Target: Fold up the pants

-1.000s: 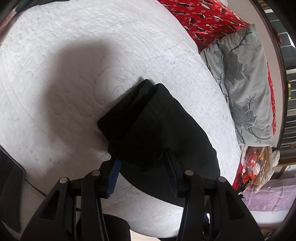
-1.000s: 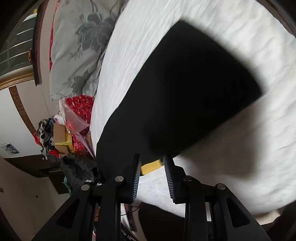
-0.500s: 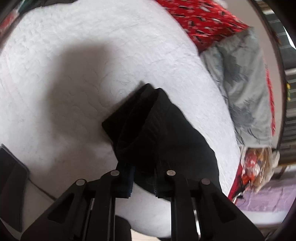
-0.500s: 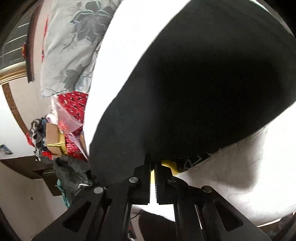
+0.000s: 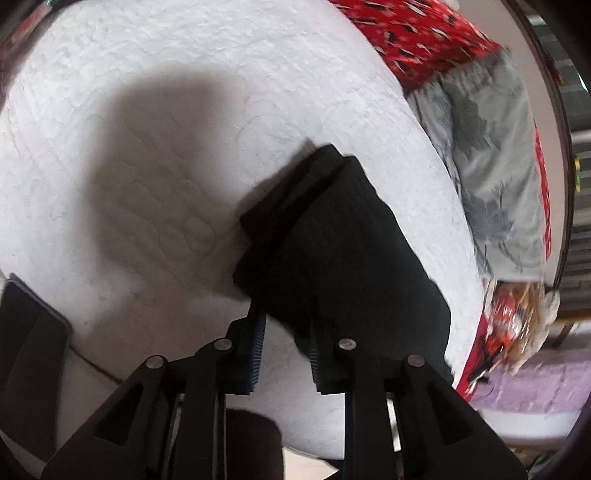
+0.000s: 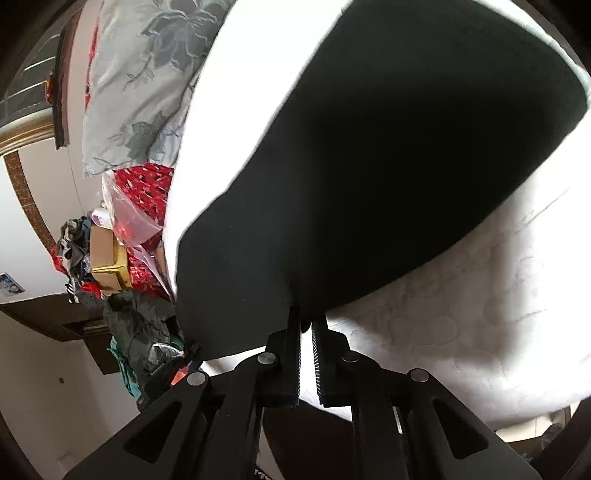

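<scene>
The black pants (image 5: pixel 332 251) lie on the white quilted mattress (image 5: pixel 184 110), near its front edge, folded into a thick stack whose layered end points away from you in the left wrist view. Your left gripper (image 5: pixel 286 336) sits at the near edge of the pants with its jaws apart; black cloth lies between them and against the right finger, but the jaws do not press it, so the grip is loose or open. Your right gripper (image 6: pixel 306 332) has its jaws drawn almost together on the near hem of the pants (image 6: pixel 369 166), with a small fold of black cloth pinched between the ribbed pads. From that side the pants spread as one broad dark sheet away from the jaws, covering most of the mattress (image 6: pixel 480 314) in view.

Beyond the pants on the mattress lies a grey pillow (image 5: pixel 491 166) with a flower print, and past it a red patterned blanket (image 5: pixel 413 33). Off the mattress edge by the pillow, you have a clear plastic bag (image 6: pixel 129 214) with red contents, a cardboard box (image 6: pixel 107 254), and a heap of dark clothes (image 6: pixel 136 317).
</scene>
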A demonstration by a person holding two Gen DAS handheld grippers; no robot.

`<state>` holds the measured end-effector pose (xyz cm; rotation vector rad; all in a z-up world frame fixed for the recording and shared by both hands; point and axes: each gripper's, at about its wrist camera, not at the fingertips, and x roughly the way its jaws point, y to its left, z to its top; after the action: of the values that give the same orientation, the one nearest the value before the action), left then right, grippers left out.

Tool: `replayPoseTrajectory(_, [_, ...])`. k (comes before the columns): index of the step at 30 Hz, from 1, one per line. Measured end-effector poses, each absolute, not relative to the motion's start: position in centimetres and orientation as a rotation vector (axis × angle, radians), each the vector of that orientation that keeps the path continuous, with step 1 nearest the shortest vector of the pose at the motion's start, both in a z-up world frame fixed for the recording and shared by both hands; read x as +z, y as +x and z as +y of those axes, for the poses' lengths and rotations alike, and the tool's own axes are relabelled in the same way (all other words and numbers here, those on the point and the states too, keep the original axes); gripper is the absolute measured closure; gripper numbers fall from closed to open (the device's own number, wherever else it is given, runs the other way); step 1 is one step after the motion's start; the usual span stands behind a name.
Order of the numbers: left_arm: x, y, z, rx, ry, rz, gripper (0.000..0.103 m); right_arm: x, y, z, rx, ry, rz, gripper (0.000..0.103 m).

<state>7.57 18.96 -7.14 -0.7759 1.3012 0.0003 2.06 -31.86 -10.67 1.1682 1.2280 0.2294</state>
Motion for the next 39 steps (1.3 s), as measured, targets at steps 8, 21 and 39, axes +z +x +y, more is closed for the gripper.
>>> replayPoseTrajectory(8, [-5.8, 5.4, 10.7, -0.233, -0.752, 1.358, 0.069, -5.2, -1.7, -40.9, 0.127, 1.094, 1.045, 0.074])
replayPoseTrajectory(21, [-4.3, 11.3, -3.6, -0.365, -0.624, 1.452, 0.069, -7.3, 2.1, -44.8, 0.032, 1.025, 1.017, 0.067])
replayPoseTrajectory(39, [-2.2, 20.8, 16.2, -0.14, -0.446, 1.41, 0.051, -7.6, 6.4, -42.7, 0.072, 0.814, 1.078, 0.063])
